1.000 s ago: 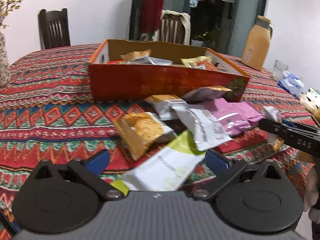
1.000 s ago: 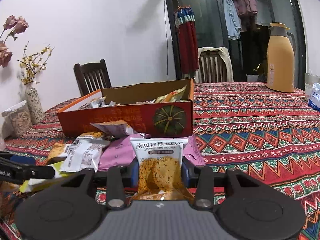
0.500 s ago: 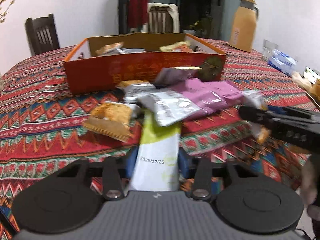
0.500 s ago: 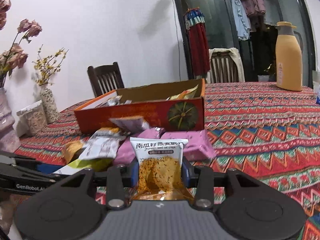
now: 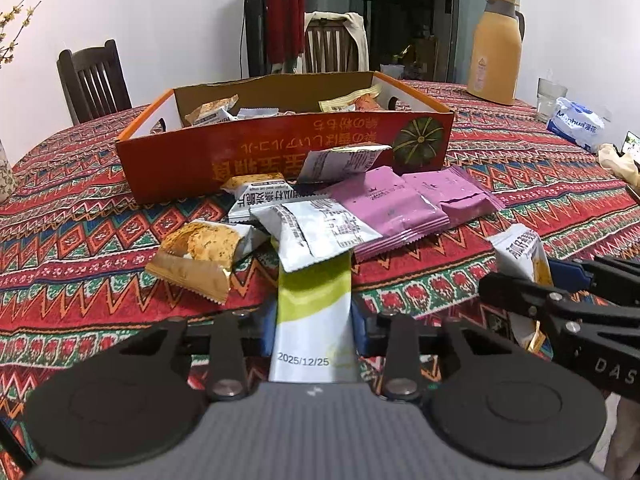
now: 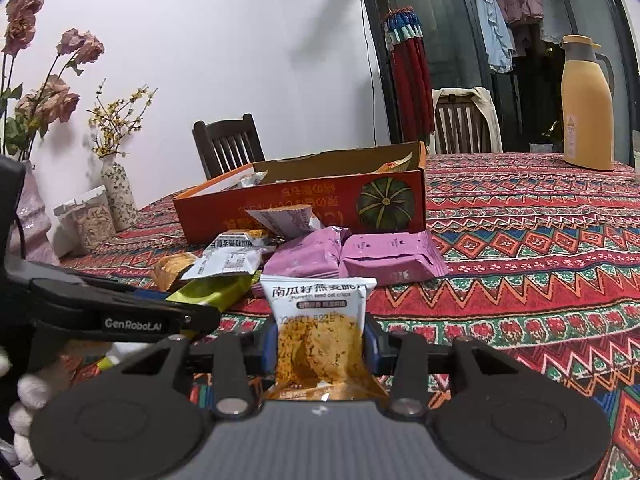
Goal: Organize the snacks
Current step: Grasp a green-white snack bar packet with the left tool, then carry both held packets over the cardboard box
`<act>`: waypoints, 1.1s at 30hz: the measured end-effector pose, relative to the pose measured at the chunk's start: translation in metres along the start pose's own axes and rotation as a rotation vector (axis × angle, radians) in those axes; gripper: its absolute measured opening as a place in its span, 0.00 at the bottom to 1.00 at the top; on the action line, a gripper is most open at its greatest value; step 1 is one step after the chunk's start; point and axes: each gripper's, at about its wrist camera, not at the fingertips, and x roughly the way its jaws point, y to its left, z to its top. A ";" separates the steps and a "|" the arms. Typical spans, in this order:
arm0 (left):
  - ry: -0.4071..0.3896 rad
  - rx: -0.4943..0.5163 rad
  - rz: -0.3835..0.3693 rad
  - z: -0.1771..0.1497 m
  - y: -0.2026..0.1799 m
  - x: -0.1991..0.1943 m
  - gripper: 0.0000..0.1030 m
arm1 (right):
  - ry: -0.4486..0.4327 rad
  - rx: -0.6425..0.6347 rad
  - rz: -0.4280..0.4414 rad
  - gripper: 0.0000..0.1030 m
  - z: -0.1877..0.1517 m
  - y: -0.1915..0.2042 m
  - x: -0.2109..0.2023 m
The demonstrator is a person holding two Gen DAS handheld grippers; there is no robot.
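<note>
left wrist view
progress: orange box (image 5: 280, 152) near the middle of the surface (image 5: 80, 216) already holds a few packets; a loose pile still lies on the cloth against the box's near wall, so I judge sorting is partly done.
left on cloth: purple packets (image 5: 400, 204), white-grey packet (image 5: 320, 232), cracker packet (image 5: 200, 252), all between the box and the near edge.
left tool (image 5: 314, 332): jaws have just been closing and are now clamped on the green-white packet (image 5: 312, 320); its far end is tucked under the white-grey packet.
left pose: pitched down toward the pile, aimed at the box's near wall.
right tool (image 5: 532, 280): enters from the right edge with an oat crisp packet in it.

right wrist view
right tool (image 6: 320, 344): jaws together on the oat crisp packet (image 6: 320, 320), which stands upright between the pads.
right pose: low over the near edge, slight downward tilt, pointed at the box's near right corner.
left tool (image 6: 192, 312): comes in from the left, beside the pile.
remaining: both held packets and the pile are yet to go in the box.
</note>
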 end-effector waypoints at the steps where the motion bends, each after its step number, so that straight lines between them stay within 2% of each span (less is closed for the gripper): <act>1: -0.005 -0.003 0.000 -0.001 0.001 -0.003 0.36 | -0.001 0.000 -0.001 0.39 0.001 0.000 -0.001; 11: -0.133 -0.028 0.003 0.011 0.016 -0.051 0.36 | -0.019 -0.021 -0.007 0.39 0.006 0.010 -0.008; 17: -0.202 -0.031 -0.003 0.023 0.017 -0.067 0.36 | -0.047 -0.031 -0.018 0.39 0.019 0.014 -0.012; 27: -0.268 -0.052 -0.001 0.055 0.027 -0.066 0.36 | -0.098 -0.047 -0.046 0.39 0.050 0.019 -0.004; 33: -0.302 -0.077 0.015 0.090 0.038 -0.055 0.36 | -0.118 -0.040 -0.059 0.39 0.078 0.018 0.014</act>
